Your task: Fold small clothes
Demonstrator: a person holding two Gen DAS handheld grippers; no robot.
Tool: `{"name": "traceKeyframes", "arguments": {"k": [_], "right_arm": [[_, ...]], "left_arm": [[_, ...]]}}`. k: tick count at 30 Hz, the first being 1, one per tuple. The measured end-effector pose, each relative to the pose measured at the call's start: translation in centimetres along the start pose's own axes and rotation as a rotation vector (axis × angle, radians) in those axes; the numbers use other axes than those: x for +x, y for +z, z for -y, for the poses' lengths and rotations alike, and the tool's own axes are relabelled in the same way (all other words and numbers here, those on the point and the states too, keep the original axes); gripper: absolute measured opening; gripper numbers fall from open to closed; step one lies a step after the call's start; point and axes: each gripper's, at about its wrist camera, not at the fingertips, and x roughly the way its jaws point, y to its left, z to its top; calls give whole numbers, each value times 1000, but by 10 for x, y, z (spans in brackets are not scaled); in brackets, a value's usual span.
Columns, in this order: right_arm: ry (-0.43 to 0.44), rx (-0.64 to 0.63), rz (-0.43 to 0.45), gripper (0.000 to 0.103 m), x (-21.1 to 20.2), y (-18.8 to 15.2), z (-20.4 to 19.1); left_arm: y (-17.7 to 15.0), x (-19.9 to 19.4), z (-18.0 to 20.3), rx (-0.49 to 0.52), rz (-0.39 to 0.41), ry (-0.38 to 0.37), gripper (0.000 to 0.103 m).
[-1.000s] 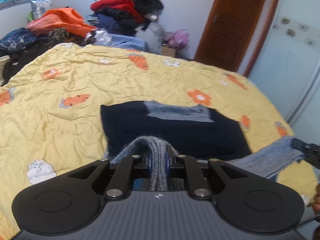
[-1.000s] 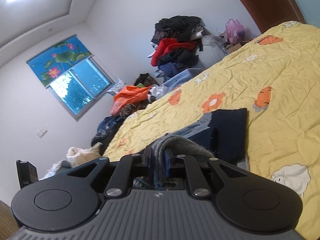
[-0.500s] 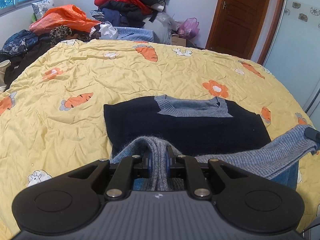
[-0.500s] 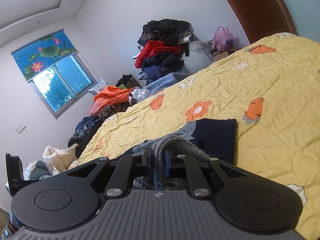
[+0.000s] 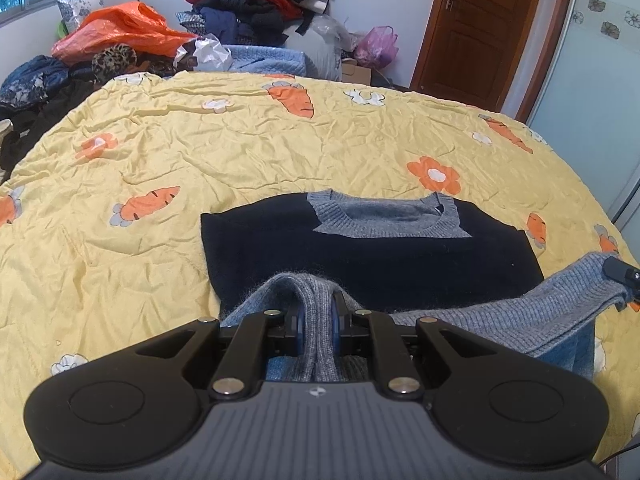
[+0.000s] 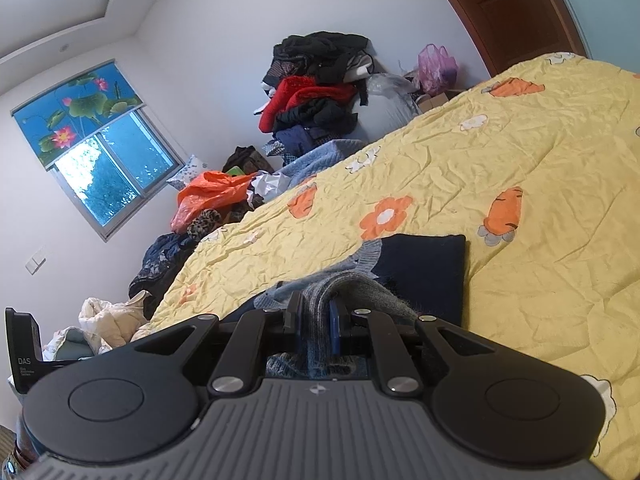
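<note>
Both the left gripper [image 5: 318, 322] and right gripper [image 6: 316, 326] have jaws clamped on the sweater's [image 5: 372, 252] grey hem. The sweater lies on the yellow quilt [image 5: 200, 152].

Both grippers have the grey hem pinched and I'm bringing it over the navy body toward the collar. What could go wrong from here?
1. The left gripper and right gripper each pinch only a bunched bit of grey hem; it may slip free.
2. The hem sags between them, so the fold could land crooked on the sweater.
3. Dragging may rumple the yellow quilt.
</note>
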Motion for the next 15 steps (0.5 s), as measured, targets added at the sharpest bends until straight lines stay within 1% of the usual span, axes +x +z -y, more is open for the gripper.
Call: {"name": "traceKeyframes", "arguments": {"k": [7,12,15], "right_arm": [[-32,45,-18,22,21,9,15],[-32,93,-46,22,42,17,27],[-38,96,-71,22,58,23,30]], "left_arm": [[17,18,-1,-9,-23,-8,12],[30,34,-4,-23,-33,7,12],[37,47,-10,-48,-46,17,12]]}}
